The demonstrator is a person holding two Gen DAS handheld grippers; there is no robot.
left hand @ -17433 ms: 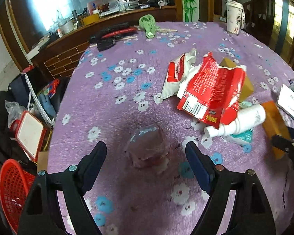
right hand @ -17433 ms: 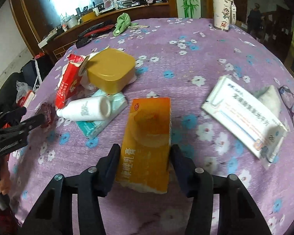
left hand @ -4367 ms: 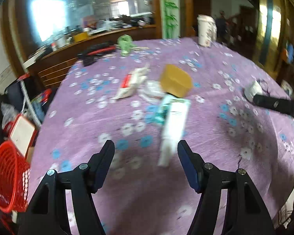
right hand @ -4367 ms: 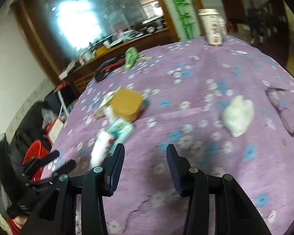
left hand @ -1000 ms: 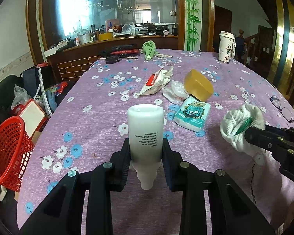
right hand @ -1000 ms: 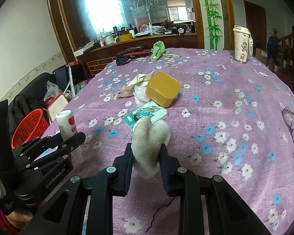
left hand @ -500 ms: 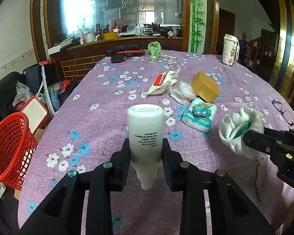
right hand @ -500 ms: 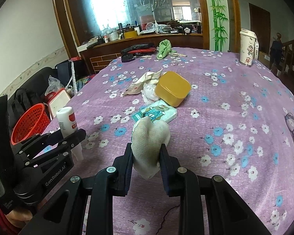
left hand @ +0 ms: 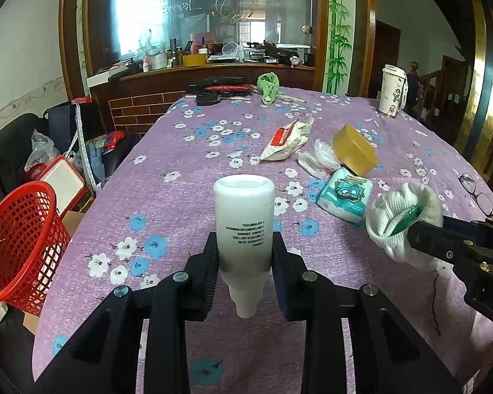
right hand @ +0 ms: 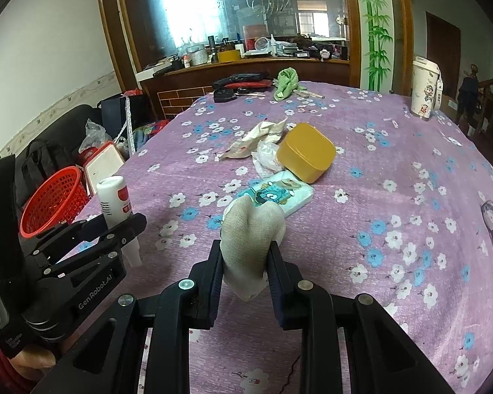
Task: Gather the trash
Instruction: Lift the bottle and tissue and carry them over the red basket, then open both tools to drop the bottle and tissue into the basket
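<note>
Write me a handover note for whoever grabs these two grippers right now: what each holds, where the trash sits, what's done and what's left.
Left gripper: shut on the white bottle, cap end toward the camera.
Right gripper: shut on the white cloth wad.
Red basket sits off the table's left edge, below table level.
Neither held item is in the basket yet.
Left on the purple tablecloth: tissue pack, yellow box, crumpled plastic, red-and-white wrapper.
Likely next: drop both held items, then collect those four.
</note>
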